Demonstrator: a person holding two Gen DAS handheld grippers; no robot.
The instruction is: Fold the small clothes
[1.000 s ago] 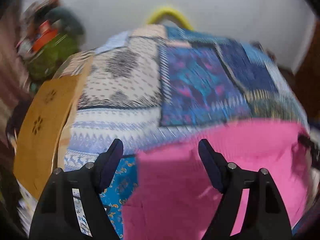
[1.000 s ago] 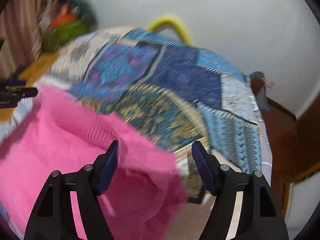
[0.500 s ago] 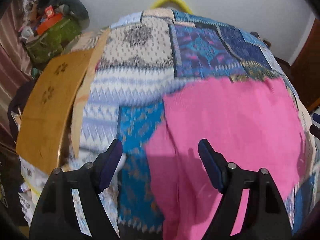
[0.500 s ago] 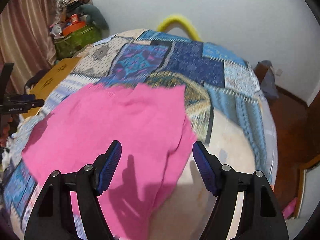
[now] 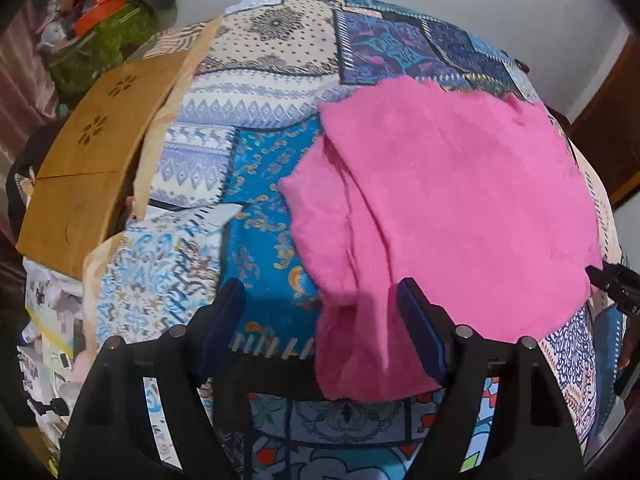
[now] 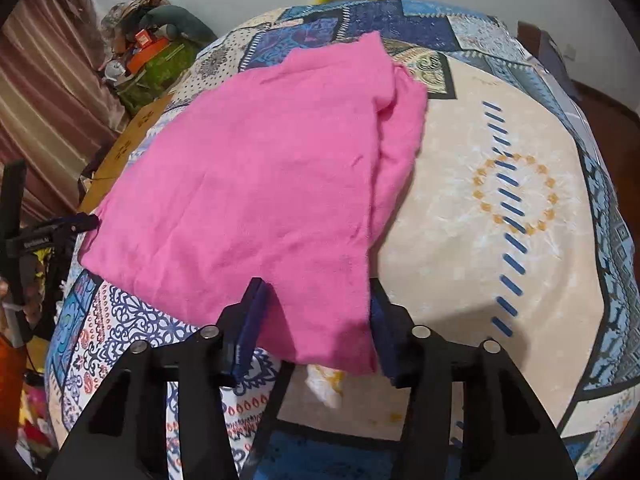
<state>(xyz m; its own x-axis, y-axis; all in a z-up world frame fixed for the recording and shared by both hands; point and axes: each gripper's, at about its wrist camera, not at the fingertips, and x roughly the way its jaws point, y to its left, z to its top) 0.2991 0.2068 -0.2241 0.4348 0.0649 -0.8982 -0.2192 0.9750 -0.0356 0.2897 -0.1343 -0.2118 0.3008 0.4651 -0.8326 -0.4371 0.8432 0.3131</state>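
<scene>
Both claws stand released: my left gripper straddles the near-left corner of the pink knitted cloth, my right gripper its near-right corner, centre frame on the patchwork bedspread. Judged step: cloth spread, first fold pending. Next move requires clamping both corners and carrying them upframe.

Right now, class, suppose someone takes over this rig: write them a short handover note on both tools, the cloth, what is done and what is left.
Left tool: open, hovering at the pink cloth's near-left corner, not gripping.
Right tool: open, its fingers straddling the cloth's near-right corner, no grip evident.
Cloth: spread on the quilt, sides rumpled and doubled over, far corner loose.
Done: cloth laid out.
Left: smooth it, grip the near corners, fold, tidy.
</scene>
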